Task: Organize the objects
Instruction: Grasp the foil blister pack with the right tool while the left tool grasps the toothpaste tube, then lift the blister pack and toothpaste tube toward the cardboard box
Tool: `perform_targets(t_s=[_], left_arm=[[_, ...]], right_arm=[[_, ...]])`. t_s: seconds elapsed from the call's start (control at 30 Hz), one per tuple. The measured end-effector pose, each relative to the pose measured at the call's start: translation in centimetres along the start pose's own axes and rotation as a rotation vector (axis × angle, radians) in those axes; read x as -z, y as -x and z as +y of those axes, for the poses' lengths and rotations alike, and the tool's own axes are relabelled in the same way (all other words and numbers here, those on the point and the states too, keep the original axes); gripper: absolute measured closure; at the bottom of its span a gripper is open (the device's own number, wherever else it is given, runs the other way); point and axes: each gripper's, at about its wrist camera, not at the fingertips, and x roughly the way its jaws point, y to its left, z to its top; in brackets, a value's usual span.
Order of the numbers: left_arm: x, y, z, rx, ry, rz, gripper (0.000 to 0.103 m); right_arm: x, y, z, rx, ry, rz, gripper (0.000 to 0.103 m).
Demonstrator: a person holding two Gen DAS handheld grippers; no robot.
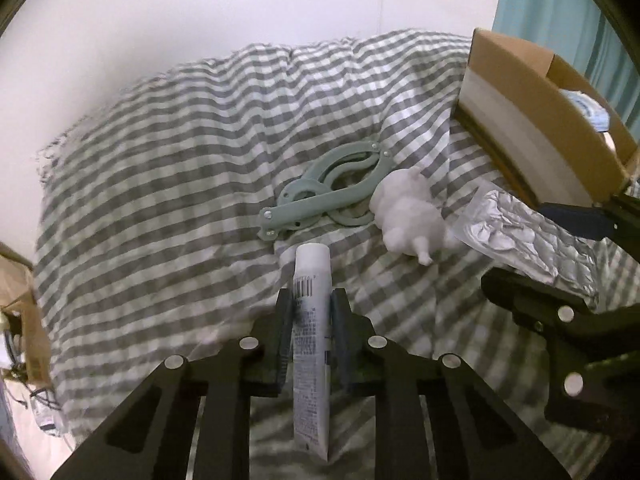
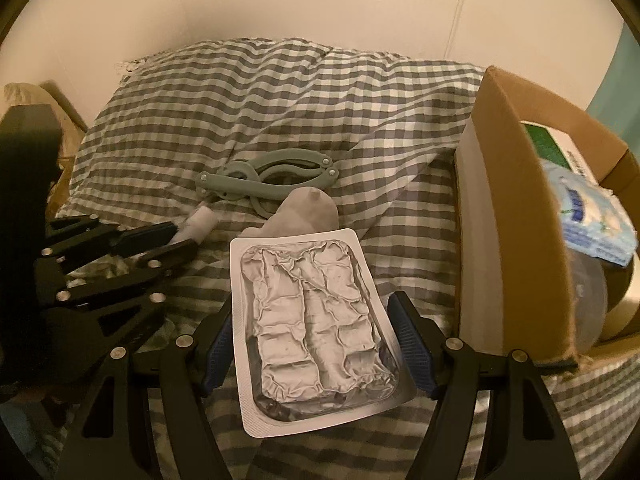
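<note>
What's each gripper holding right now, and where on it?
The left gripper is shut on the white tube, pinching its sides near the middle. The right gripper straddles the foil blister pack; whether its pads press the edges cannot be told.

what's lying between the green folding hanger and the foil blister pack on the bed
A white plush toy sits between the green folding hanger and the foil blister pack, clearest in the left wrist view.

A bed is covered by a rumpled grey-and-white checked quilt (image 1: pixel 180 168), which is heaped up against a plain white wall (image 1: pixel 240 8). A teal curtain (image 1: pixel 560 20) is seen hanging at the right. Brown cardboard (image 1: pixel 24 308) is glimpsed at the left edge.
</note>
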Motion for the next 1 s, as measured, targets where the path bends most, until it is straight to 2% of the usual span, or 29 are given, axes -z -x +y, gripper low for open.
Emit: perform_targets(t_s=[0.13, 0.27, 0.53, 0.67, 0.83, 1.0], left_arm=[[0.3, 3.0, 0.2, -0.018, 0.039, -0.02, 0.084], [0.1, 7.2, 0.2, -0.041, 0.067, -0.082, 0.084], [0.0, 15.2, -1.1, -0.086, 0.13, -0.175, 0.084], [0.1, 18.2, -2.5, -0.055, 0.164, -0.202, 0.084], [-0.6, 21.8, -5.3, -0.048, 0.143, -0.269, 0.084], [-2.0, 24.5, -7.9, -0.023, 0.127, -0.331, 0.084]], right_arm=[[0.1, 2.5, 0.5, -0.005, 0.017, -0.03, 0.032], [0.0, 5.7, 1.1, -0.016, 0.031, -0.079, 0.032], [2.2, 13.0, 0.4, -0.044, 0.005, -0.16, 0.032], [3.2, 16.8, -0.5, -0.041, -0.002, -0.207, 0.032], [4.0, 21.6, -2.5, -0.011, -0.014, -0.27, 0.032], [4.1, 24.6, -4.5, 0.024, -0.009, -0.318, 0.032]])
